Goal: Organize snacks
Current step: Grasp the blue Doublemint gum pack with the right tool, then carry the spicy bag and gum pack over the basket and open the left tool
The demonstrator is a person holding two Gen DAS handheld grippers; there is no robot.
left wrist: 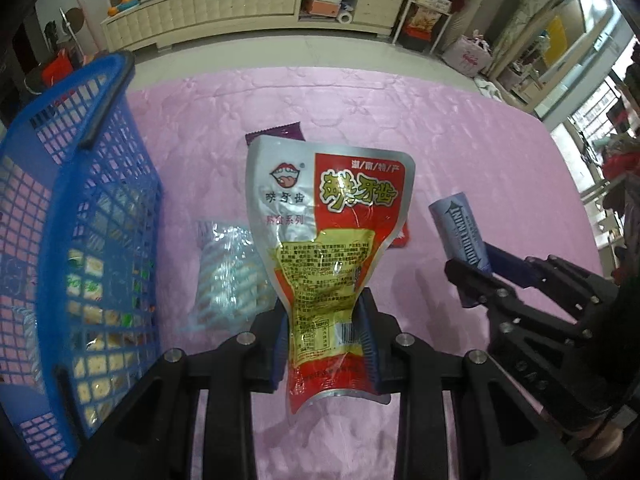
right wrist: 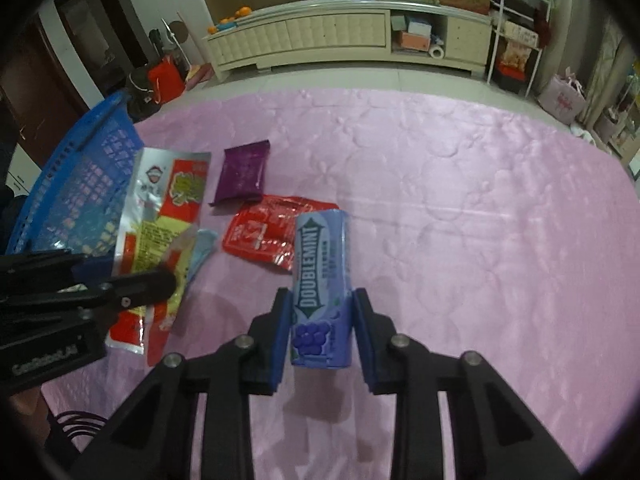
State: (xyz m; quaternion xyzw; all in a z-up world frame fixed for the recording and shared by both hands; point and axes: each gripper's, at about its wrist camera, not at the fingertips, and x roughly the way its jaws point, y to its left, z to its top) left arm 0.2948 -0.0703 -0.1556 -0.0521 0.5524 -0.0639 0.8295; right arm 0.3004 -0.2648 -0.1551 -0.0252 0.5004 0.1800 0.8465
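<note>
The left hand-held gripper (left wrist: 326, 344) pinches a floppy silver-and-red foil snack pouch (left wrist: 328, 220), the right hand-held gripper (right wrist: 322, 328) a purple Doublemint gum canister (right wrist: 320, 280); either may slip short of the blue mesh plastic basket (left wrist: 100, 128) at the left.

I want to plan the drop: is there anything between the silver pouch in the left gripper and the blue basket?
Nothing visible. The left gripper holds the pouch above the cloth, and the basket stands just left of it. The clear packet lies flat below that path.

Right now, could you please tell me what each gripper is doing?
Left gripper: shut on the red-and-silver snack pouch.
Right gripper: shut on the Doublemint canister.
</note>
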